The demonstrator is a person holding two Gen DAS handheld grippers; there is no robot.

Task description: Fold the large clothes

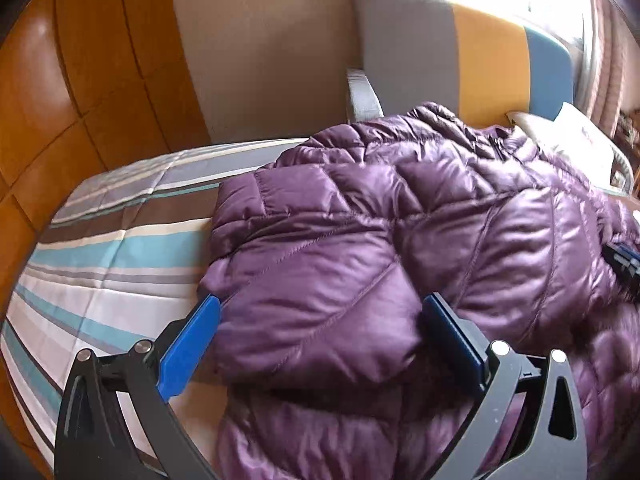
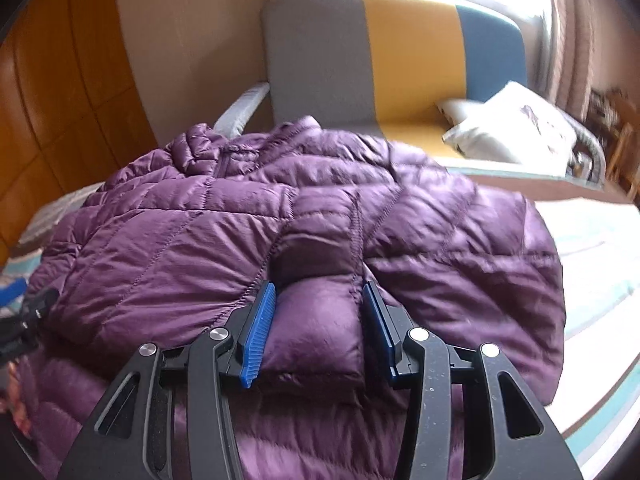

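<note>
Now: purple down jacket lies folded on the striped bed.
Your left tongs gape wide astride its edge; right tongs pinch a sleeve fold. Slick puffy fill may spring open if you release.

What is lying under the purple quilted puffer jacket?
The purple quilted puffer jacket lies on a striped bed cover, visible around it in both views. Whatever is directly beneath the jacket is covered and cannot be seen.
</note>
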